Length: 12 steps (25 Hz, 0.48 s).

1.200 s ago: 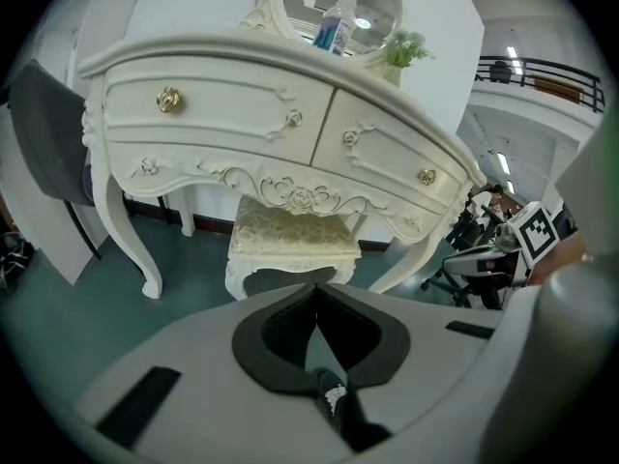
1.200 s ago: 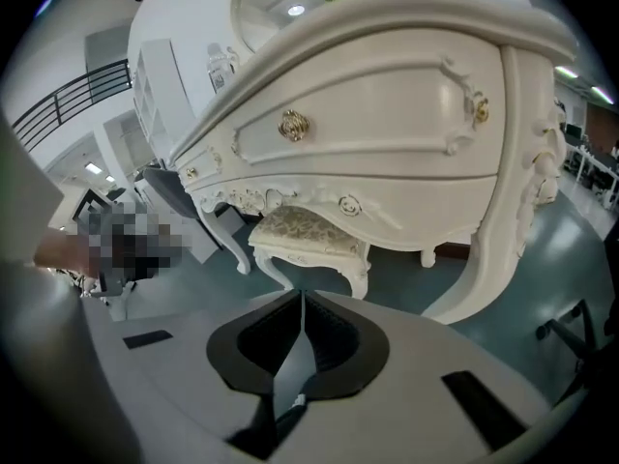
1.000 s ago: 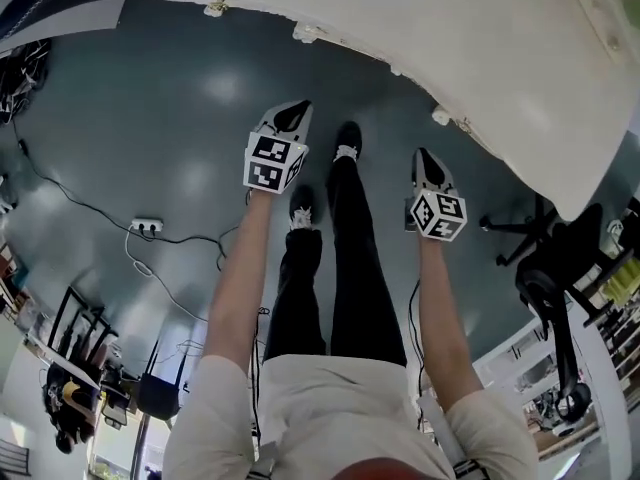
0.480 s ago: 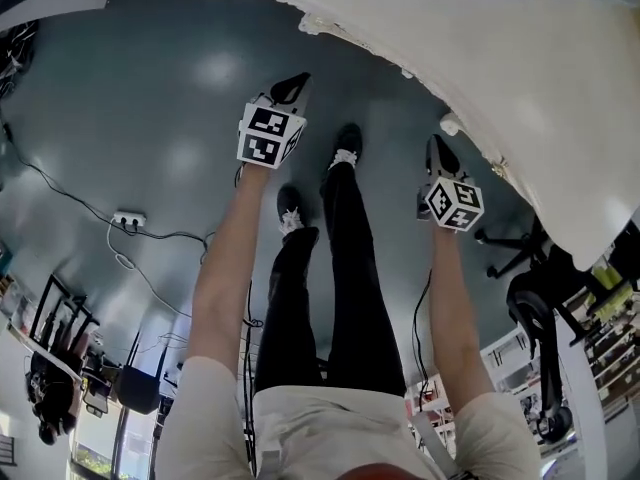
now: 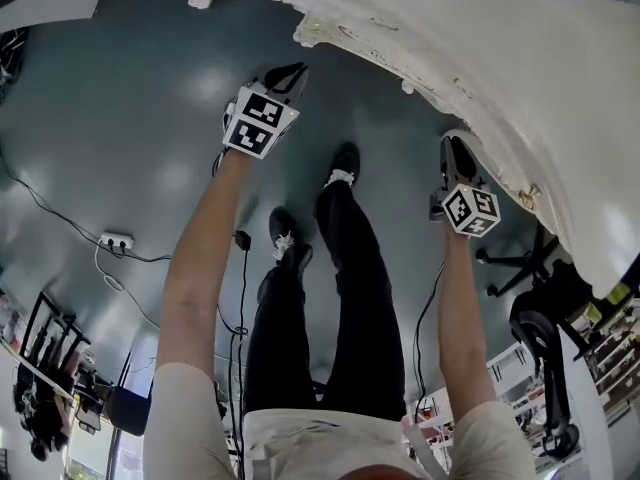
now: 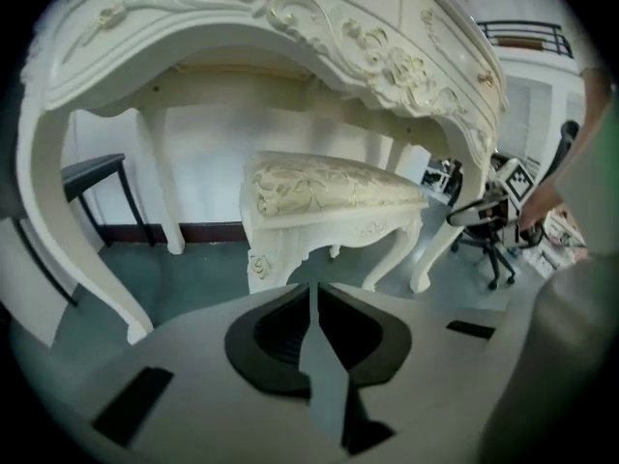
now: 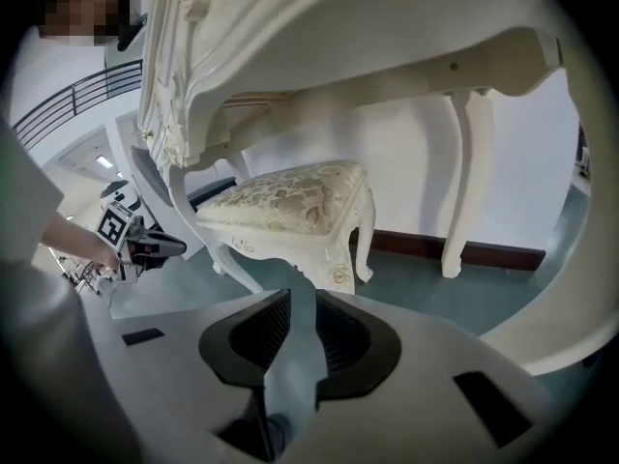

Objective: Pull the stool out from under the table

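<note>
The cream stool (image 6: 329, 187) with a gold-patterned cushion stands under the ornate white table (image 6: 290, 17), between its curved legs. My left gripper (image 6: 314, 288) faces the stool from a short way off, jaws shut with nothing in them. The right gripper (image 7: 302, 298) looks at the stool (image 7: 290, 196) from the other side, also apart from it. Its jaws are opening, with a narrow gap and nothing between them. In the head view the left gripper (image 5: 283, 76) and the right gripper (image 5: 455, 153) are held out near the table's edge (image 5: 420, 58). The tabletop hides the stool there.
A black office chair (image 5: 540, 288) stands at the right, beside the table. A power strip with cables (image 5: 115, 240) lies on the grey floor at the left. A dark-framed stand (image 6: 97, 172) is behind the table's left leg. The person's legs (image 5: 340, 268) are between the arms.
Both grippers have moved forward and up toward the table edge, which now fills more of the head view. The person's feet have shifted.
</note>
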Available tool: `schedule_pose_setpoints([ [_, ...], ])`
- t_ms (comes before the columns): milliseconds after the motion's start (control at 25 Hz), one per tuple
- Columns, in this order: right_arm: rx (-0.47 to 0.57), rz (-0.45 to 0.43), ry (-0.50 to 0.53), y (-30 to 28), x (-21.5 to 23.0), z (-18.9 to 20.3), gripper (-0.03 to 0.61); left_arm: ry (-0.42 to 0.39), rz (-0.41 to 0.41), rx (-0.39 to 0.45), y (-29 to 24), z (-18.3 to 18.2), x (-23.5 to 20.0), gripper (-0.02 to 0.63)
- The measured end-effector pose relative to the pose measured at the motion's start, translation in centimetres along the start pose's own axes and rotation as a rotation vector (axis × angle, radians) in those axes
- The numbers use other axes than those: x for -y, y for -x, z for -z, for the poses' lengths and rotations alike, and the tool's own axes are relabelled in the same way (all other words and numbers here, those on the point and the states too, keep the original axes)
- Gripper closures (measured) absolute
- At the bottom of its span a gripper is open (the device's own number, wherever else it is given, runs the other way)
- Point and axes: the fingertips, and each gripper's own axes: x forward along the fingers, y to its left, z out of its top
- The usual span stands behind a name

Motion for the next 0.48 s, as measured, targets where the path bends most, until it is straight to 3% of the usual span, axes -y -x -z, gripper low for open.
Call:
schedule_pose_setpoints([
  [80,0.022,0.0,-0.006,-1.0,1.0,0.0,0.45,-0.065,0.009,-0.026,-1.2,0.2,-1.1,0.542],
  [240,0.019,0.011,-0.017,-2.6,2.1,0.3,0.347,-0.059,-0.047,-0.013,-3.3,-0.3,-4.6,0.406],
  [480,-0.019,-0.006,-0.011,-5.1,2.7,1.4,0.307,-0.142,-0.016,-0.008,-6.9,-1.4,-4.6,0.276],
])
